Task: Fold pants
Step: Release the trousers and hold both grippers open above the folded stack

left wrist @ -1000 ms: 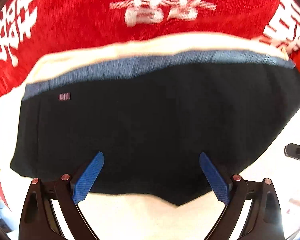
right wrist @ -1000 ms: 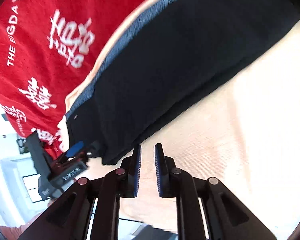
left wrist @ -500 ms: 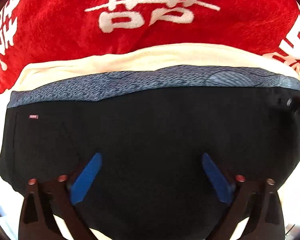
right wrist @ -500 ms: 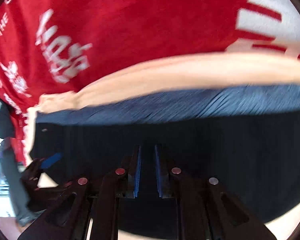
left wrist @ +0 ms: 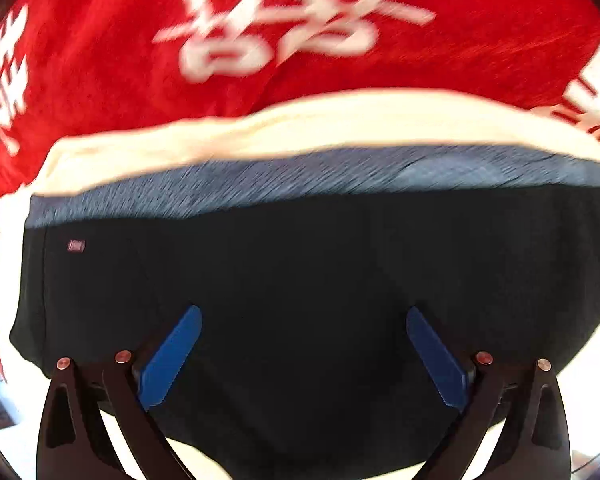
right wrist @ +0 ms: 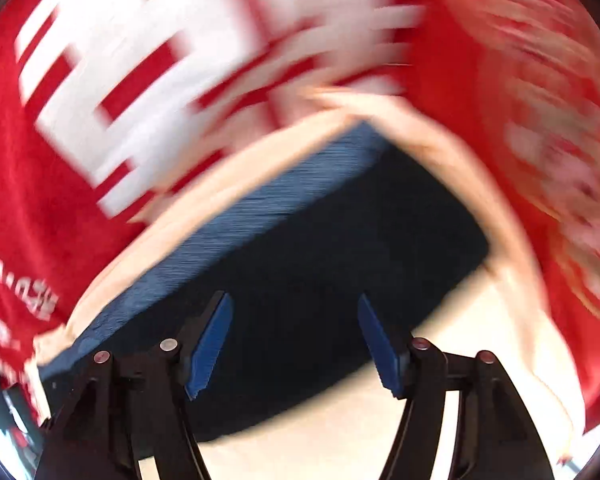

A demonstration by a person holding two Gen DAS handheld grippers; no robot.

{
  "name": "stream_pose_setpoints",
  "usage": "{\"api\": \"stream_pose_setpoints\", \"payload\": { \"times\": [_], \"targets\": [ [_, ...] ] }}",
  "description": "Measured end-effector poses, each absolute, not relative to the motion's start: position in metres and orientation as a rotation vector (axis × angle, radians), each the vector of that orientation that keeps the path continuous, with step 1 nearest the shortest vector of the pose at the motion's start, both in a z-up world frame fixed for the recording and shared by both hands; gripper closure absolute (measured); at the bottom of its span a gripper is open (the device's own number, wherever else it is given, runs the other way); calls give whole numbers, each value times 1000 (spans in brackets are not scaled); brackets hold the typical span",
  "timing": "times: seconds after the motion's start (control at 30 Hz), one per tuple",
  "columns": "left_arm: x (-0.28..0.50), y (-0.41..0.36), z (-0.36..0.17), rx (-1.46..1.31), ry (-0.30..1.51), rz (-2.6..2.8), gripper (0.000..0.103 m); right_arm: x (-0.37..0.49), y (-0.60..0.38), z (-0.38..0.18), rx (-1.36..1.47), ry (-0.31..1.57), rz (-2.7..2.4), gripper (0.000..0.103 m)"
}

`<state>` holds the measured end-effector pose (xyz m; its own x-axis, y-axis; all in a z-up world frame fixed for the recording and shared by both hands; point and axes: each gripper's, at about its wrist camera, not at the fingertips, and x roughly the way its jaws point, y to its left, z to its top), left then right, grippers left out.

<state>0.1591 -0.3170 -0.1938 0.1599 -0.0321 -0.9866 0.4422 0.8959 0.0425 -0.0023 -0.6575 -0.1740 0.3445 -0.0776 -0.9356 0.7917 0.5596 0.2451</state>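
Across the lower frame, folded black pants [left wrist: 300,288] (blue-grey waistband) lie under the wide-spread left gripper [left wrist: 304,316]; the right gripper [right wrist: 296,304] gapes too.

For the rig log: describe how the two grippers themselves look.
The left gripper and the right gripper look alike: black linkage arms with cut-out slots, small round silvery-pink pivot pins, and flat blue textured finger pads. No cables, sleeves or markings are visible.
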Motion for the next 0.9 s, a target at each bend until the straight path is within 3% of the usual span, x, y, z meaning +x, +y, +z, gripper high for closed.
{"api": "stream_pose_setpoints", "payload": {
  "times": [0.13,0.17,0.2,0.23,0.43,0.47,0.5,0.53,0.7,0.9],
  "targets": [
    [151,-372,-182,385,1325,-461,0,-46,-693,-188,912,1069,-762,34],
    [147,-390,-184,400,1325,-489,0,-51,-702,-195,950,1065,-772,45],
    [143,-402,-186,410,1331,-503,0,-55,-713,-203,997,1055,-770,88],
    [139,-411,-187,416,1335,-517,0,-54,-719,-209,1037,1057,-747,95],
    [100,-435,-209,512,1332,-567,0,-45,-714,-184,765,1107,-660,92],
    [99,-431,-208,464,1311,-567,0,-45,-716,-193,744,1151,-654,79],
    [100,-430,-209,458,1321,-567,0,-48,-719,-205,744,1185,-658,59],
    [101,-431,-208,455,1329,-566,0,-56,-724,-206,773,1163,-682,53],
    [105,-439,-208,467,1333,-555,0,-94,-721,-188,908,1126,-772,52],
    [105,-437,-213,454,1345,-536,0,-60,-683,-153,704,1106,-582,49]
  ]
}}
